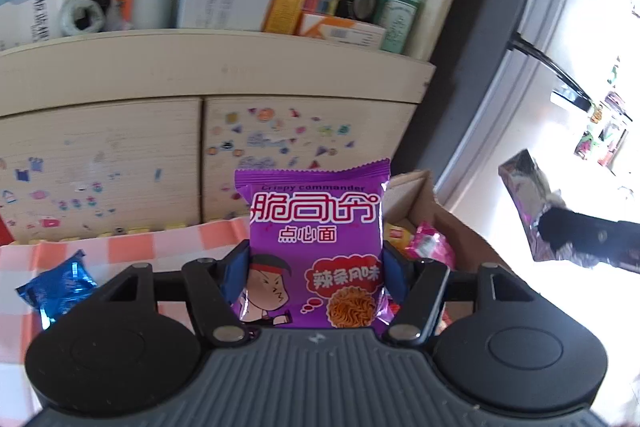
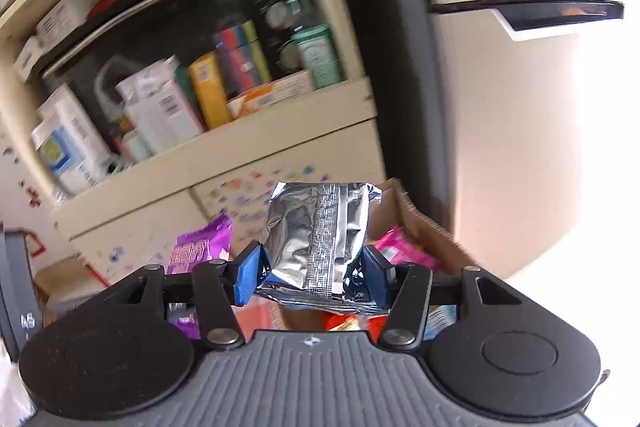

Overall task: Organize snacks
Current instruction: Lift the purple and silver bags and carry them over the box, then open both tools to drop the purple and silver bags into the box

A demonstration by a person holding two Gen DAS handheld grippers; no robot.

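**Two packets held above the box**

The left gripper [image 1: 316, 267] pinches a purple noodle packet [image 1: 316, 247]; the right gripper [image 2: 312, 267] pinches a silver foil packet [image 2: 320, 239], seam side facing. Both look light, crinkly, slippery and crushable, so grip the flat sides gently. The cardboard box [image 2: 420, 219] lies just beyond.

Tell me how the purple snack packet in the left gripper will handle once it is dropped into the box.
The purple packet looks puffed and probably light. Its glossy film seems slippery, so it may slide between the fingers. It stands upright unsupported, so it is likely fairly stiff; the noodles pictured are probably brittle.
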